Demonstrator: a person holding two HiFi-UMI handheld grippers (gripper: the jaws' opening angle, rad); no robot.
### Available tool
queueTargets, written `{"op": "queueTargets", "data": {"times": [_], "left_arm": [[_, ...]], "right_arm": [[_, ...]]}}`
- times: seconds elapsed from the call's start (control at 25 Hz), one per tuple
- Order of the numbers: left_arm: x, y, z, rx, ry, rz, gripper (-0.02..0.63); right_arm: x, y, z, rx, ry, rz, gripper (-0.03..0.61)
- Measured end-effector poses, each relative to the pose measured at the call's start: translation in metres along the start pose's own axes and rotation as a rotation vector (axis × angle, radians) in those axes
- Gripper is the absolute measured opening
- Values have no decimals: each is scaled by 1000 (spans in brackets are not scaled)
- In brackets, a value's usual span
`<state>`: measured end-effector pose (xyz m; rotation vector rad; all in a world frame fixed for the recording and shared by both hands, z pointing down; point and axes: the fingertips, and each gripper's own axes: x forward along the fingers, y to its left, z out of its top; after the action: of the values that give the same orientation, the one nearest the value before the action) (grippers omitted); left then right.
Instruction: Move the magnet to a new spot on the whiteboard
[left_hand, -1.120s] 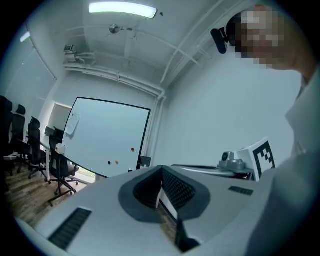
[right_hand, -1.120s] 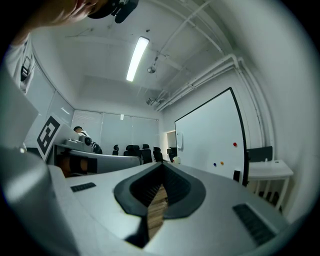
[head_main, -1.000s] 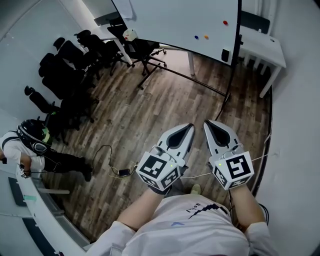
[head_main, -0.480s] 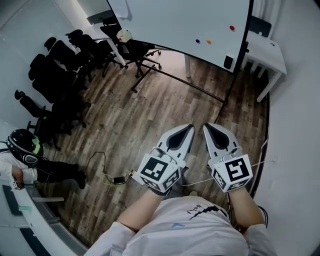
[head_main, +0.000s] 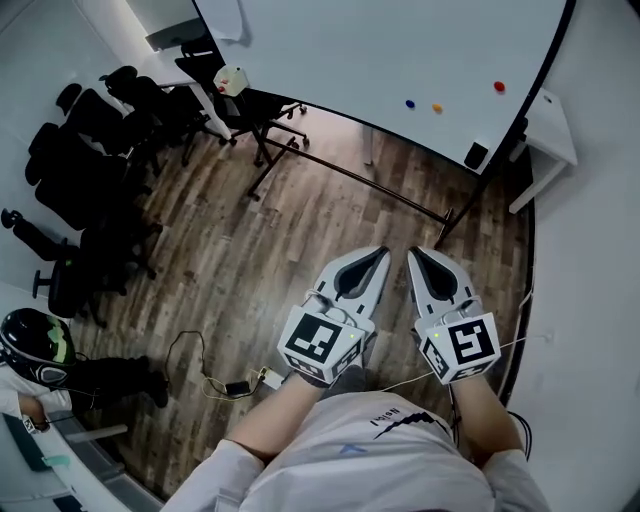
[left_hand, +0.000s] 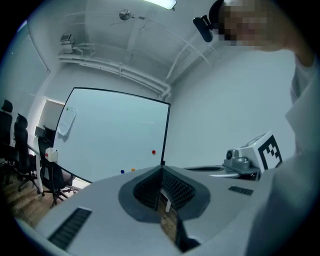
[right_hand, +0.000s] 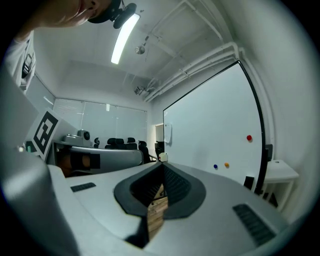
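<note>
A large whiteboard (head_main: 400, 50) on a black wheeled stand fills the far side of the room. Three small round magnets stick to it: red (head_main: 499, 87), orange (head_main: 437, 108) and blue (head_main: 409, 103). They also show in the left gripper view as red (left_hand: 153, 152), orange (left_hand: 133, 170) and blue (left_hand: 122, 171), and in the right gripper view as red (right_hand: 249, 138), orange (right_hand: 226, 164) and blue (right_hand: 216, 166). My left gripper (head_main: 381, 254) and right gripper (head_main: 415, 251) are held side by side well short of the board. Both are shut with nothing in them.
Black office chairs (head_main: 90, 130) crowd the left side of the wood floor. A white table (head_main: 550, 135) stands right of the board. A person in a helmet (head_main: 35, 345) sits at the lower left. A cable with a plug (head_main: 240, 385) lies on the floor.
The view has moved closer to the whiteboard and swung right. The magnets now sit farther right and lower in the head view. Both grippers stay shut and side by side.
</note>
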<state>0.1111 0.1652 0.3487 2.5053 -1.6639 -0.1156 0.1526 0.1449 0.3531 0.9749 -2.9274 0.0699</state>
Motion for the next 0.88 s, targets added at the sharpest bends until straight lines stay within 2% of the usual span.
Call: {"op": "queueTargets", "data": {"times": [0.28,0.52,0.88], "left_arm": [[24,52,3,-12,2,-44,12],[48,93,4,-33,-1,-59,12],[123,150,-5,-27,13,-102,12]], "right_arm": [[55,-14,-2,-18,-2,-69,12],[105,-30,2,-17,2,-89,12],[185,-88,-13,20,1,-138,12]]}}
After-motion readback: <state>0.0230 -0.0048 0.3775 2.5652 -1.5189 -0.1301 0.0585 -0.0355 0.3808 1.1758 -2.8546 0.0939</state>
